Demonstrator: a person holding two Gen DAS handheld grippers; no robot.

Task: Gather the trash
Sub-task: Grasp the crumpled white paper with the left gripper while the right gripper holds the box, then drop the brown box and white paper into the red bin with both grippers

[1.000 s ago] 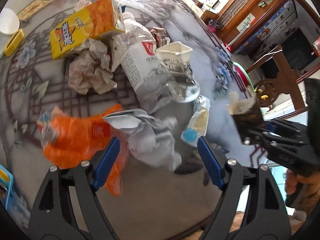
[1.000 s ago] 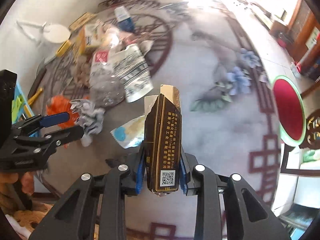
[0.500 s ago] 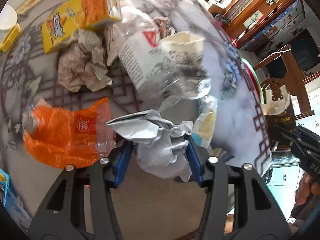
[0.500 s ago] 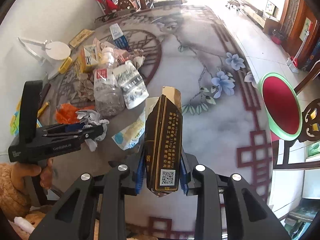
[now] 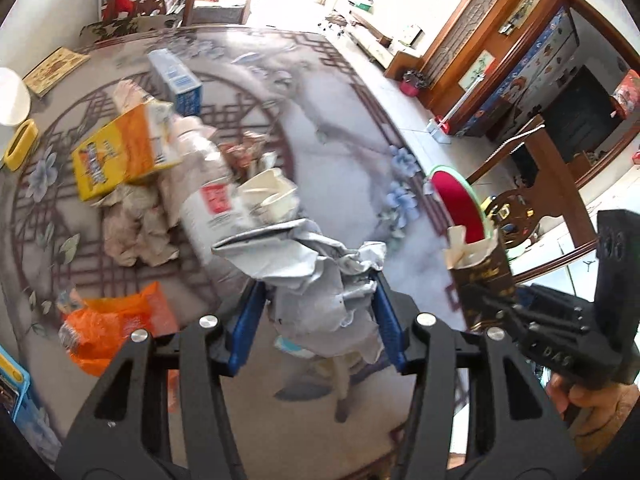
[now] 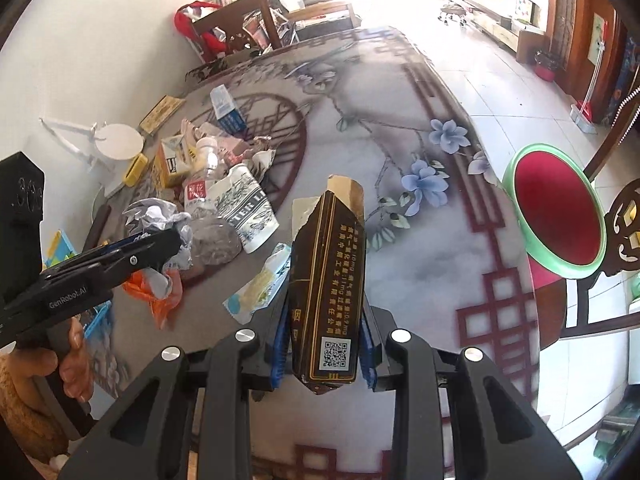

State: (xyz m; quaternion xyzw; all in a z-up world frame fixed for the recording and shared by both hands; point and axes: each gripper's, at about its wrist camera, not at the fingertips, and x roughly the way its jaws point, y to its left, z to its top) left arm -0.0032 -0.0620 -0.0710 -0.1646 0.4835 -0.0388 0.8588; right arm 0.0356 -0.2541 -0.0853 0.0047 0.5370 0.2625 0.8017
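Left gripper [image 5: 320, 312] has its blue fingers [image 5: 249, 320] clamped on a crumpled grey wrapper [image 5: 320, 280], lifted above the tabletop [image 5: 352, 152]. Right gripper [image 6: 324, 344] grips a dark carton [image 6: 326, 280] upright, torn top up, held over the tabletop near its edge. On the tabletop lies the pile: yellow box [image 5: 124, 152], bottle [image 5: 204, 192], paper cup [image 5: 268, 196], orange bag [image 5: 116, 324]. A red bin [image 6: 558, 208] stands beside the table.

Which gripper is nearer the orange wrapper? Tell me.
Left. The left gripper, holding crumpled paper, hangs just beside the orange wrapper; the right gripper is farther off.
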